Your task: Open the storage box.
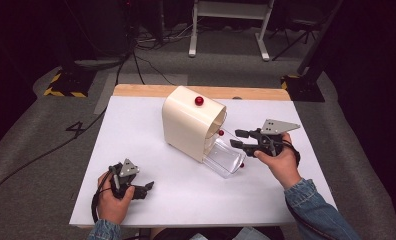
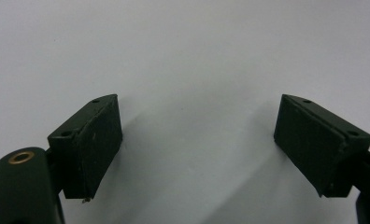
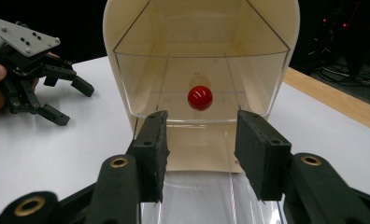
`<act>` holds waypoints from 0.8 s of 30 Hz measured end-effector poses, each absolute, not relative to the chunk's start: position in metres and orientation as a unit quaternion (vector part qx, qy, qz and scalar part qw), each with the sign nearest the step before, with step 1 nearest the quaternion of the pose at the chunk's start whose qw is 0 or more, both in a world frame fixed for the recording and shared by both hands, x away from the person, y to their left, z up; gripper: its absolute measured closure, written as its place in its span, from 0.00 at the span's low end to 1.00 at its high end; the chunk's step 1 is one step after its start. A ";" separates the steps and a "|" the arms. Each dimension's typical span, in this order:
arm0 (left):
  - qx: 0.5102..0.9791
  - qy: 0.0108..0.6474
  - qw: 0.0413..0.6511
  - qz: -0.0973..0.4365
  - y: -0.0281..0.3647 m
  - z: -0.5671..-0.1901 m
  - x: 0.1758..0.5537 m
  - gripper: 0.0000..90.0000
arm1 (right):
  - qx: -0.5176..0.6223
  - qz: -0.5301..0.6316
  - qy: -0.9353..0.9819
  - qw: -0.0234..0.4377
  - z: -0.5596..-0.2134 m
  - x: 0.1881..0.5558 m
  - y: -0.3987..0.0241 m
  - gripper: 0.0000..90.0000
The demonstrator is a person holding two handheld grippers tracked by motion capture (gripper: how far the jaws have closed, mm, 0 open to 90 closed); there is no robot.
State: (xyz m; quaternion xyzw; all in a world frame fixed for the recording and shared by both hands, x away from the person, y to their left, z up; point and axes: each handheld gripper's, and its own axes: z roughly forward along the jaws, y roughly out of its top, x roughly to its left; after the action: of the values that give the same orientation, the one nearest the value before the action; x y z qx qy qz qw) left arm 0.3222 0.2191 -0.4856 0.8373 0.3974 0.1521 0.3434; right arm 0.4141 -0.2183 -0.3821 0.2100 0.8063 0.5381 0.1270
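Beside the cream box point(image 1: 192, 122), the right gripper point(image 3: 201, 154) has its jaws apart before the red knob point(image 3: 200, 97); the left gripper point(image 2: 197, 140), well away, gapes empty.

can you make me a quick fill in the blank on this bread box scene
1. The knob on the clear lid of the cream bread box is coloured ____.
2. The right gripper has its jaws level with the box's ____ side.
3. The left gripper rests on the white table with its jaws ____.

Missing words: red; open; open
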 end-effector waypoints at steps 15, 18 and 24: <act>0.838 0.396 0.343 0.153 0.219 -0.486 0.322 0.17 | 0.194 0.545 0.806 0.122 -0.395 0.433 -0.193 0.72; 0.838 0.396 0.342 0.154 0.219 -0.486 0.322 0.17 | 0.192 0.548 0.805 0.124 -0.397 0.435 -0.191 0.78; 0.838 0.396 0.343 0.154 0.219 -0.486 0.322 0.17 | 0.187 0.547 0.804 0.141 -0.398 0.433 -0.189 0.83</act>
State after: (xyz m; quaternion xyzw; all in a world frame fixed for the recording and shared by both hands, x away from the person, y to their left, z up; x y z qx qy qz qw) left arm 0.3220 0.2190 -0.4856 0.8380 0.3958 0.1538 0.3426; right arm 0.4330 -0.1892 -0.3981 0.1873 0.8036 0.5471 0.1407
